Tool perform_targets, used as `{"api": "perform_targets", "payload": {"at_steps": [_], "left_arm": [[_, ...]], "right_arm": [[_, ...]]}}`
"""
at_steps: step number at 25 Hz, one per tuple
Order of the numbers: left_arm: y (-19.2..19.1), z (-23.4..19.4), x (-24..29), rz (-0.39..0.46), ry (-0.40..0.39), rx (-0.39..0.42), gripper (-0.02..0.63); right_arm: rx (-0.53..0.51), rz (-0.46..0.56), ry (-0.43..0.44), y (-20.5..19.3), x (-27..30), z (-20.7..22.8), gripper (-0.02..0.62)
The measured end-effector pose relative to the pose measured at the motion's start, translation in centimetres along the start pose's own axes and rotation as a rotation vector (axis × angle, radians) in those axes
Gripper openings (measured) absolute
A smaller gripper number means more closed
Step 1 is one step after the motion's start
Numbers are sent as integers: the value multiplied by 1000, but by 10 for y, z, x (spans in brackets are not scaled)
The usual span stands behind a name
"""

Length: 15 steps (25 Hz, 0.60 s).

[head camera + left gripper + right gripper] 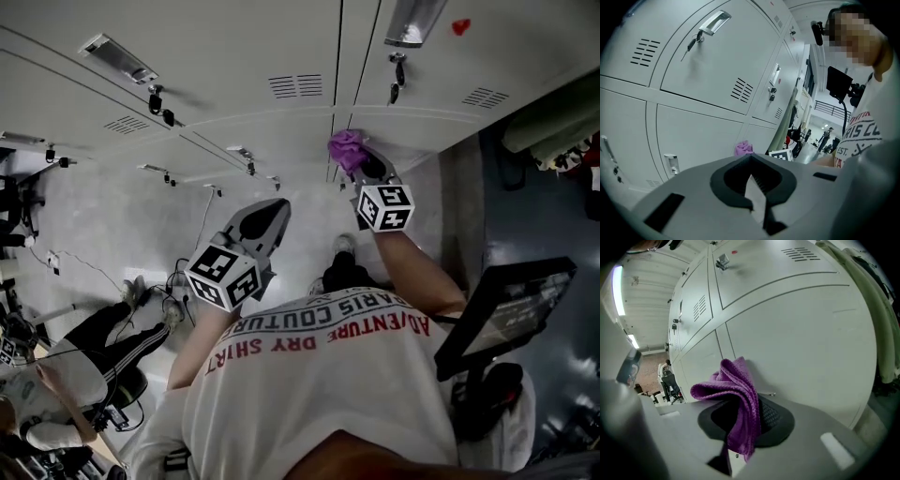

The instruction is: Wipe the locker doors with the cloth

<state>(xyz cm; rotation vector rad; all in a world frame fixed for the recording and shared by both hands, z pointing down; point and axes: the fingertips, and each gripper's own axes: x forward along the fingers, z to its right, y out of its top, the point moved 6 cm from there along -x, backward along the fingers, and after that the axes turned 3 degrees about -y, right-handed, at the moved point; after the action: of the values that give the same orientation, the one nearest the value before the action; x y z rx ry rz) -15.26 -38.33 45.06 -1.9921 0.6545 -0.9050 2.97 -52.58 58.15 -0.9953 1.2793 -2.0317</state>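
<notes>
Grey-white locker doors (234, 56) fill the top of the head view. A purple cloth (346, 148) sticks out of my right gripper (359, 161), which is shut on it. The cloth sits at a lower door near the seam between two columns. In the right gripper view the cloth (740, 394) bunches over the right gripper (749, 403), close to the door (801, 338); contact is unclear. My left gripper (277, 208) hangs lower and to the left, away from the doors, shut and empty. The left gripper (751, 161) faces the lockers (708, 61), with the cloth (743, 148) beyond it.
Door handles with keys (398, 75) stick out of the doors, and a red sticker (460, 26) is on one. A black screen on a stand (506, 314) is at my right. A seated person (84, 356) and floor cables (178, 281) are at left.
</notes>
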Motion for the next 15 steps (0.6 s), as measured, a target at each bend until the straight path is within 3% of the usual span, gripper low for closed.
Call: {"api": "perform_targets", "payload": {"at_steps": [6, 15], "left_arm": [[-4, -2, -3, -8, 14, -2, 2], [-4, 6, 12, -27, -16, 12, 2]], "right_arm": [[21, -6, -39, -1, 17, 4, 72], [23, -12, -22, 1, 15, 10, 72]]}}
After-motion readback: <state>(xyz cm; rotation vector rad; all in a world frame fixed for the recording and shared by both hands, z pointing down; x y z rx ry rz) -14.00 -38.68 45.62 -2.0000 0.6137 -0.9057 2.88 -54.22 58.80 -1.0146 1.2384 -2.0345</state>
